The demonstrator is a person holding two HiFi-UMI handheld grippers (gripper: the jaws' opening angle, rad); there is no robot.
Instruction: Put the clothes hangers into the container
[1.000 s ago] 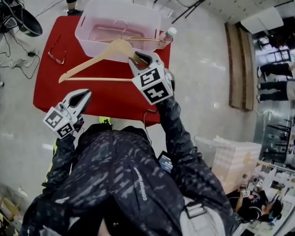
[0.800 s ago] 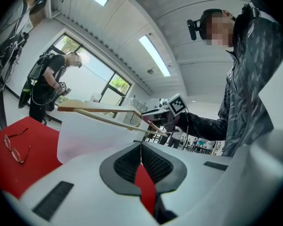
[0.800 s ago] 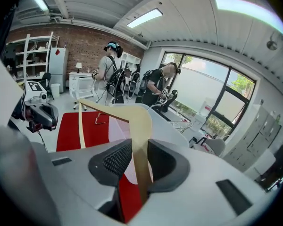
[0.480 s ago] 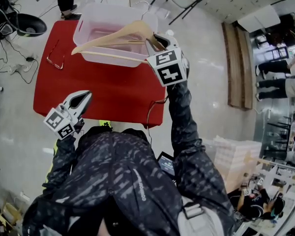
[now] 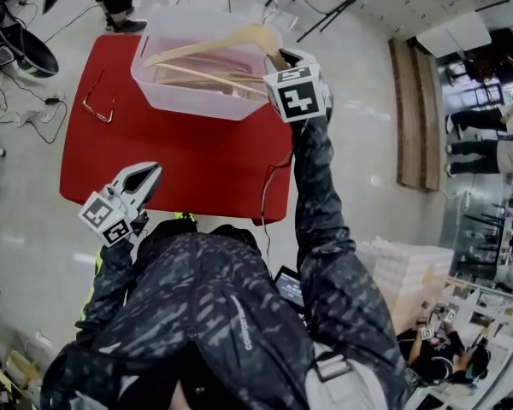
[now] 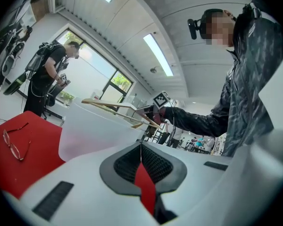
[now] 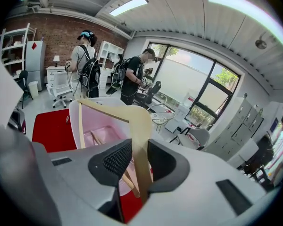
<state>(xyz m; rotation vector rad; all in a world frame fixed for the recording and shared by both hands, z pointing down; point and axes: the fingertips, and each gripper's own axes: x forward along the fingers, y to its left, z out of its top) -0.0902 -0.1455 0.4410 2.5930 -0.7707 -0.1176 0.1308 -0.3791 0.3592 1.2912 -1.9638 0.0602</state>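
R gripper (image 5: 279,61) pinches a light-wood clothes hanger (image 5: 212,46) w/ a thin lower bar by one sloping arm. In the R gripper view the wood strip (image 7: 137,126) runs straight btw. the two black ribbed pads (image 7: 114,163), and both pads press on it. From the fingers the hanger spreads ahead & to their left. Its peak sits just past the tips and its far end reaches the opposite side of the translucent white plastic container (image 5: 197,102). The hanger is held tilted over the container's open top and above the rim. Can't tell if the lower bar touches the rim. Below & beyond the R fingers, another wooden hanger (image 7: 95,138) lies on the container's floor.

L gripper (image 5: 148,172) has its fingers pressed together w/ nothing btw. them. In the L gripper view the pads (image 6: 127,161) meet in one seam. It sits over the near edge of the red table (image 5: 154,148), well apart from the container, which stands ahead & right of its tips (image 6: 85,131). Thin-rimmed glasses (image 5: 97,101) lie on the table ahead & left of the L fingers, beside the container.
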